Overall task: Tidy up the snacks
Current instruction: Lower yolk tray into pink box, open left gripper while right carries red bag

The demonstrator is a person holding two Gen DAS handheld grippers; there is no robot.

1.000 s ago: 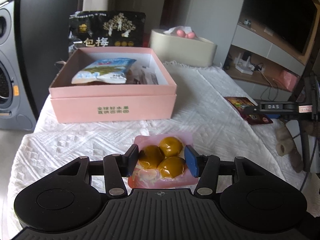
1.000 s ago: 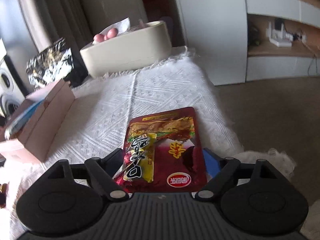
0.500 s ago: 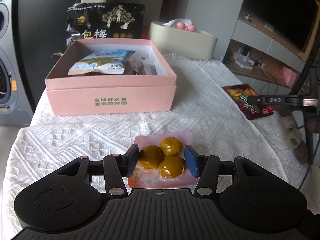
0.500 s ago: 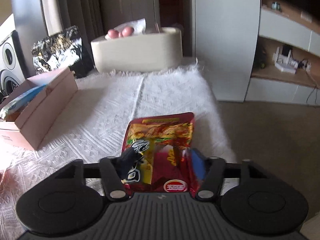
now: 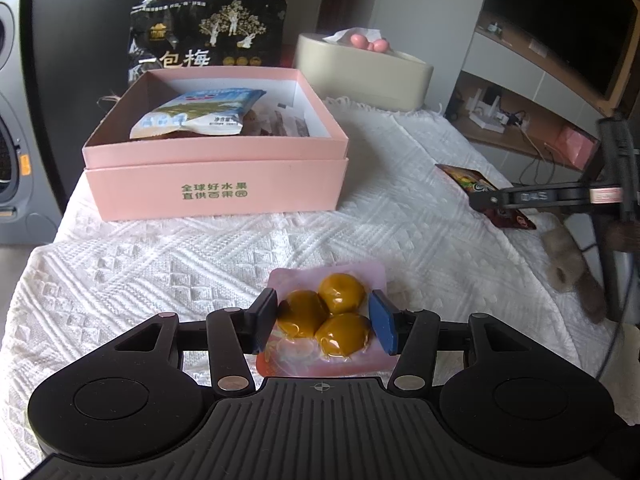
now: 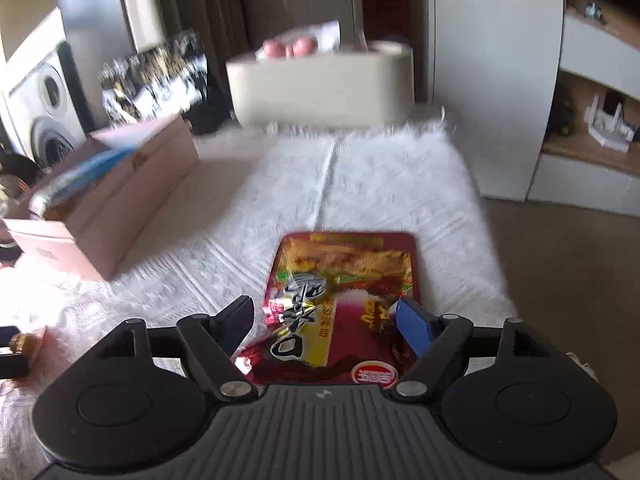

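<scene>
A pink pack with three yellow-brown balls [image 5: 342, 298] sits between the pads of my left gripper [image 5: 324, 314], which is shut on it just above the white cloth. The open pink box [image 5: 216, 196] stands beyond it and holds a blue-white bag [image 5: 200, 116] and other snacks. A red foil packet [image 6: 348, 268] lies flat on the cloth near the table's right edge. My right gripper [image 6: 326, 316] straddles the packet's near half and its jaws are opening. The left finger stands clear of the crinkled edge, and the blue pad is at the right edge.
A black snack bag [image 5: 208, 36] leans behind the box. A cream oval container [image 5: 360, 76] with pink things in it stands at the back. The cloth ends just right of the red packet, with floor [image 6: 560, 280] below. A washing machine [image 5: 12, 140] is at far left.
The right jaws squeezed the red packet, crumpling its left edge, then spread apart again. The right view also rolled. The left gripper and its pack have not moved.
</scene>
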